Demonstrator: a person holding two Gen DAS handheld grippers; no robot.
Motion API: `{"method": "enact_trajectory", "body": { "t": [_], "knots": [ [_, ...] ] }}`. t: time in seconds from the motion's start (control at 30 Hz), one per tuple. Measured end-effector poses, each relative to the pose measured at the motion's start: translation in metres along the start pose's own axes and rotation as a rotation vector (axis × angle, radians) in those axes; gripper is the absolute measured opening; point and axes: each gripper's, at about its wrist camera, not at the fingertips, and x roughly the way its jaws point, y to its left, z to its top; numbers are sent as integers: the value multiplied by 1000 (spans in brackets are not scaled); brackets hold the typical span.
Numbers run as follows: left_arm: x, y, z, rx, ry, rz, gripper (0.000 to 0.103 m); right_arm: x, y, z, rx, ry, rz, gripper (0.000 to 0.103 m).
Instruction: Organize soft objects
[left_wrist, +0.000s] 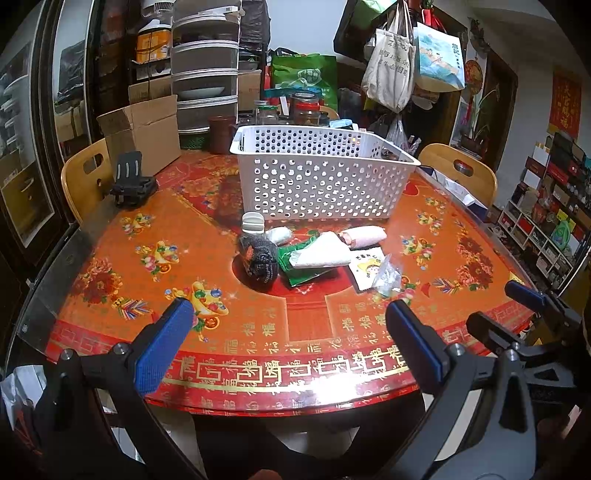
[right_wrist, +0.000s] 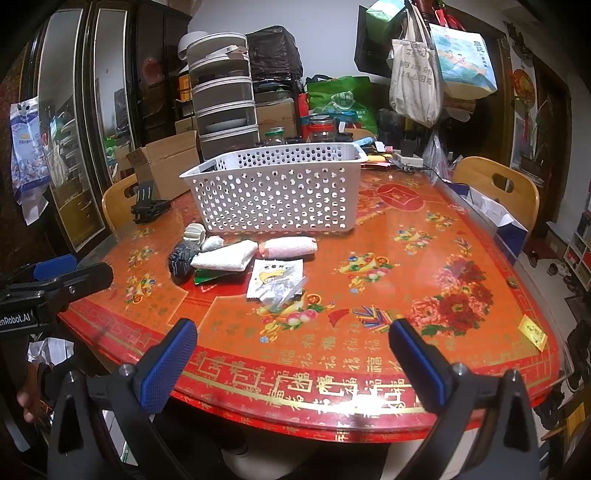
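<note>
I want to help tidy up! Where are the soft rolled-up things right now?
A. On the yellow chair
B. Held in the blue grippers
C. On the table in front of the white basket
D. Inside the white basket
C: the dark rolled sock, white folded cloth and pink roll lie on the table in front of the white basket; the left gripper and right gripper are open and hold nothing.

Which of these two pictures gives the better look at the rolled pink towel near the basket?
The right wrist view: the pink towel lies broadside, its whole length visible. In the left wrist view the towel is foreshortened, one end hidden behind the white cloth.
</note>
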Motion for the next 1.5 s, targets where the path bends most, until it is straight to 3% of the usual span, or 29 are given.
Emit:
{"method": "enact_trajectory", "body": {
  "t": [1.5],
  "knots": [
    [0,1,0,-4,-11,17,103,5,5,-2,-2,17,18,103]
  ]
}}
